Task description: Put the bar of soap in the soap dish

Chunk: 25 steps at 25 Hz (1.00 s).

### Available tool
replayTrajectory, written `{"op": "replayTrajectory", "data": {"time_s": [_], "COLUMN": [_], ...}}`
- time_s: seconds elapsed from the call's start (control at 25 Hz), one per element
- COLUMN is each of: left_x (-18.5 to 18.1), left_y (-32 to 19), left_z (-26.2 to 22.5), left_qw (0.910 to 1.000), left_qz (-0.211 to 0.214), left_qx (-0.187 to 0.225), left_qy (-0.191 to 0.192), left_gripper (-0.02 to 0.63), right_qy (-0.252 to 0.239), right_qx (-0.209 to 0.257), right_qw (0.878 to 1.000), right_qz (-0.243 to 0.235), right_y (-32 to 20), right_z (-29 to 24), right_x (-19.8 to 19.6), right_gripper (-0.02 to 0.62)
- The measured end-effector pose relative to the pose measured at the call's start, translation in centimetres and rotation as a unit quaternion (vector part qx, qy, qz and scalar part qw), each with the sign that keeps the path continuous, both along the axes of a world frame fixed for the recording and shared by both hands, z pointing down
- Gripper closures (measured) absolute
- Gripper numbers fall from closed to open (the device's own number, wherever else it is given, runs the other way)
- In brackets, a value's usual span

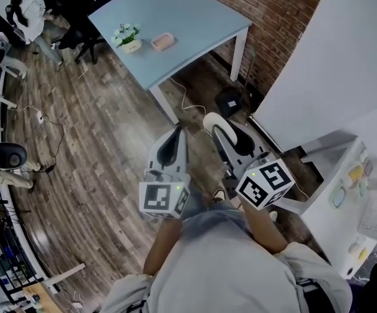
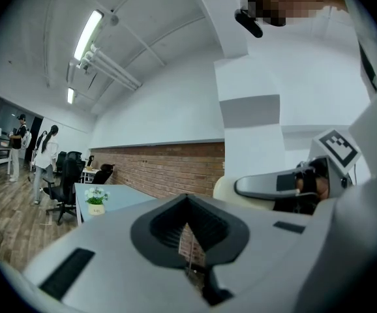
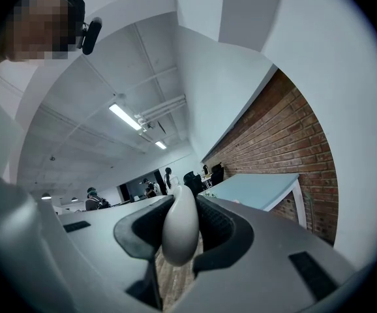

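At 12 o'clock in my head view, well apart from both claws, the blue surface (image 1: pixel 188 12) carries the pink dish (image 1: pixel 162 41), just at 3 o'clock of a potted plant (image 1: pixel 127 36). My right claw (image 3: pixel 180 222) is clamped part-open on the soap (image 1: pixel 213 120), a cream oval gripped edgewise between its jaws, out over the wood floor (image 1: pixel 97 149). My left claw (image 1: pixel 177 135), at 9 o'clock of it, is closed with nothing in it.

Pale-blue table (image 1: pixel 188 12), pink soap dish (image 1: pixel 162 41), cream soap bar (image 3: pixel 180 230) — red-brick wall (image 1: pixel 280 5)
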State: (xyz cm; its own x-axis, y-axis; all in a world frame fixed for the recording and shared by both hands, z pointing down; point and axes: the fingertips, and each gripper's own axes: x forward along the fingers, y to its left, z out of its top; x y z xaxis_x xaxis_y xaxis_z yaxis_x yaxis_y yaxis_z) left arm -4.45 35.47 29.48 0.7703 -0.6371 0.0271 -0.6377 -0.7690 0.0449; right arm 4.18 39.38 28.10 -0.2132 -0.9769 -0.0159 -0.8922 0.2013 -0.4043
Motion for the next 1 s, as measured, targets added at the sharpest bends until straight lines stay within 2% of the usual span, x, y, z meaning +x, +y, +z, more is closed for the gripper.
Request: {"op": "replayTrajectory", "data": {"time_s": [0.48,1.0], "left_x": [-1.9,-4.9], "left_y": [-8.4,-16.9], "left_z": [-0.6,-1.6], "left_qw": [0.9999,0.9992], "left_qz": [0.006,0.035], "left_qx": [0.006,0.018], "left_qy": [0.007,0.013], "left_gripper": [0.603,0.603], "right_qy": [0.006,0.017], "right_qx": [-0.004,0.0], "right_qw": [1.0,1.0], "right_qz": [0.003,0.015], "right_y": [-8.1,-16.6], "right_z": [0.1,-0.6], "right_x": [-1.9,-5.6], "right_gripper": [0.48,0.48]}}
